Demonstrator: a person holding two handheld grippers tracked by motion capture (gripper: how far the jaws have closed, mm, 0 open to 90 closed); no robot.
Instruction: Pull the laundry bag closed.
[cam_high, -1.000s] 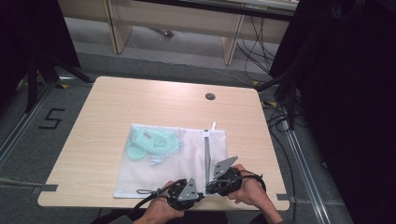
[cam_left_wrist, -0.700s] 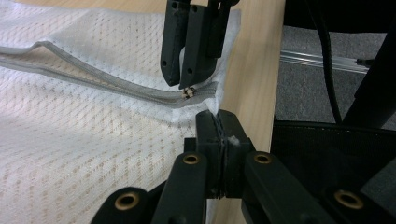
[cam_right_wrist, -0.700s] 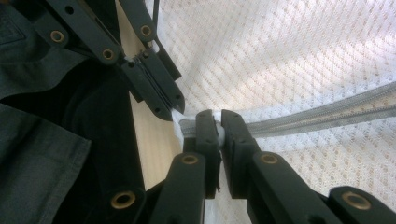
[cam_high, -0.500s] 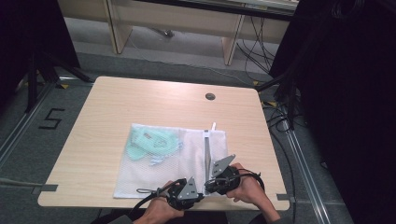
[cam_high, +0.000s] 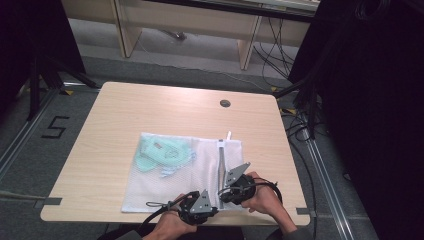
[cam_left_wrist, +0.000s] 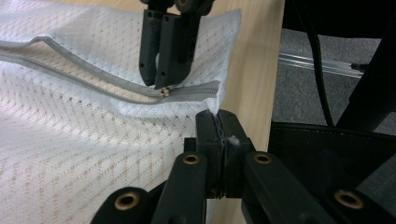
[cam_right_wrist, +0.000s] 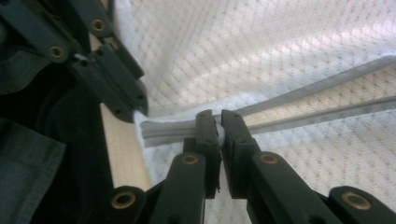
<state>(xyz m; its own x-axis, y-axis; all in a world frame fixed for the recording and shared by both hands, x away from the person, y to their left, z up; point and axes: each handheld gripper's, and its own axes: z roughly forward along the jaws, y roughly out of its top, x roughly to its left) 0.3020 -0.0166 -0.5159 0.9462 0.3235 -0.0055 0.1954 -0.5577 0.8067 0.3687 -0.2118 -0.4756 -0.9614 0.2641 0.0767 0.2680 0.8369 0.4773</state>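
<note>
The white mesh zip bag lies low in the middle of the high view. The left gripper pinches its corner, the right gripper pinches the small metal zip puller. Pulling sideways could make it slip out.

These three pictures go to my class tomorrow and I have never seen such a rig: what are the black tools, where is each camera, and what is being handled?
A person holds a two-jaw claw in each hand: left claw, right claw. The high view looks down on the wooden table. The two other views come from cameras riding on each claw. On the table lies a white mesh laundry bag with a green garment inside. The left claw pinches the bag's corner shut. The right claw is closed on the zipper slider, at the closed end of the grey zipper.
</note>
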